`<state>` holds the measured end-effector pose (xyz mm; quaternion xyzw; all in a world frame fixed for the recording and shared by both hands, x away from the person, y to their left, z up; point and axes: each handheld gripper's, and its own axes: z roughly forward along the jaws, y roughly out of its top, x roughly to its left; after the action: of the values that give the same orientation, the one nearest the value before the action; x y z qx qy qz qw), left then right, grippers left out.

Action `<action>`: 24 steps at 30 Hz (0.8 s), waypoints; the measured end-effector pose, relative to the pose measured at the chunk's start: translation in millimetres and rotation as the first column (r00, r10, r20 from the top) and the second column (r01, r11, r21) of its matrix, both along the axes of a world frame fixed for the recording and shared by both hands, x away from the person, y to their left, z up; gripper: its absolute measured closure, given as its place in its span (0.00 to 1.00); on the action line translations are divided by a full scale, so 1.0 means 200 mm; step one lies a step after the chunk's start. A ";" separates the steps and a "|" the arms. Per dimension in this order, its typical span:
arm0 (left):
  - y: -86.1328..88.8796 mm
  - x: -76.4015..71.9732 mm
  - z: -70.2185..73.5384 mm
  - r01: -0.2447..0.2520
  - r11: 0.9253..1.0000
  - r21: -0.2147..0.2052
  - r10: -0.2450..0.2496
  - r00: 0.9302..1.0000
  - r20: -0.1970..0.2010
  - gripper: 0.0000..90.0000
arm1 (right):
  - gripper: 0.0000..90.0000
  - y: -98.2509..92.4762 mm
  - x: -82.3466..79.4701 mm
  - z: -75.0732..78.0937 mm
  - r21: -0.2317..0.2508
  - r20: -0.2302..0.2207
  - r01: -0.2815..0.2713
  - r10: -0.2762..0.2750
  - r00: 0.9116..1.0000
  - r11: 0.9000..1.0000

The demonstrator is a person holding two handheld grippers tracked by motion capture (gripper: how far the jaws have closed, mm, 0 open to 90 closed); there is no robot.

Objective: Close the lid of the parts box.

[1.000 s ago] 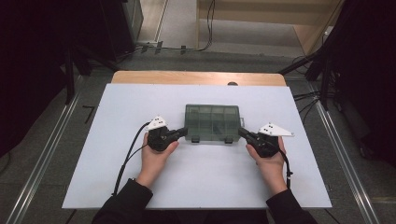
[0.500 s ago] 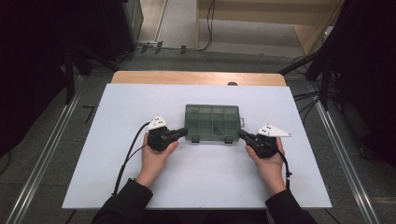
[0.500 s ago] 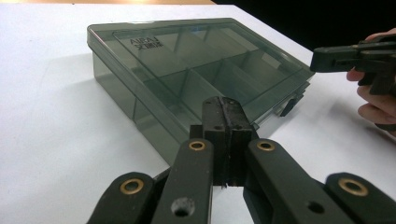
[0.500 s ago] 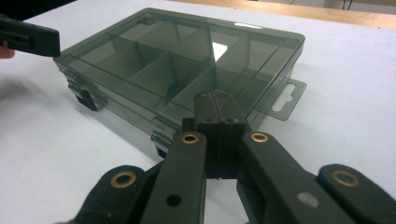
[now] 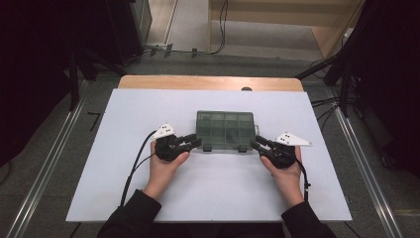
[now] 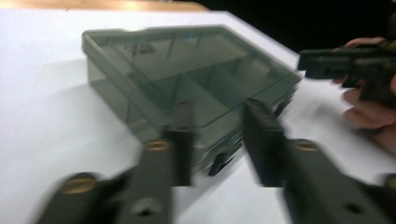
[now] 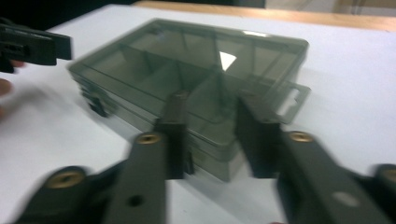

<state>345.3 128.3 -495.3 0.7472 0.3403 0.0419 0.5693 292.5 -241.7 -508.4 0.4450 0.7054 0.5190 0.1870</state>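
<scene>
We have both tongs, left tongs [image 5: 194, 143] and right tongs [image 5: 258, 146], spread at the near corners of the closed, smoky translucent plastic compartment box [image 5: 225, 130]; on the white surface [image 5: 124, 119], nothing is gripped or opened yet.

This looks like a lab or recording workspace. A white-covered wooden worktop [image 5: 148, 114] stands on a grey floor [image 5: 49, 163], flanked by long metal rails [image 5: 369, 173]. Beyond the hand-held black tool [image 5: 190, 143], black cables [image 5: 327, 104] trail across the floor toward dark stands [image 5: 74, 74] and pale wooden furniture [image 5: 277, 10].
</scene>
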 end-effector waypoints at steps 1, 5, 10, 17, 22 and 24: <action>0.00 -0.01 0.01 -0.016 1.000 0.006 0.016 1.000 0.009 0.48 | 0.48 0.00 -0.01 0.01 0.006 0.012 0.000 0.000 1.000 1.000; -0.01 -0.03 0.03 -0.020 1.000 0.011 0.020 0.999 0.036 0.09 | 0.12 0.01 -0.02 0.03 0.005 0.034 -0.003 0.003 0.999 1.000; 0.01 -0.06 0.06 -0.002 1.000 -0.006 0.003 0.999 0.049 0.00 | 0.00 0.00 -0.05 0.05 0.041 0.060 -0.049 0.047 0.997 0.998; 0.05 -0.09 0.09 -0.008 1.000 -0.012 0.010 0.995 0.101 0.00 | 0.00 -0.04 -0.09 0.06 0.036 0.094 -0.031 0.028 0.995 0.999; 0.09 -0.12 0.10 -0.009 1.000 -0.015 0.011 0.993 0.114 0.00 | 0.00 -0.07 -0.12 0.07 0.034 0.103 -0.024 0.021 0.994 0.999; 0.11 -0.12 0.11 -0.012 1.000 -0.019 0.015 0.992 0.122 0.00 | 0.00 -0.08 -0.13 0.07 0.034 0.114 -0.019 0.015 0.993 0.999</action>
<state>320.5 150.4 -474.2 0.7358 0.3103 0.0883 0.5954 265.9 -257.6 -493.5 0.4120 0.6881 0.5574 0.2147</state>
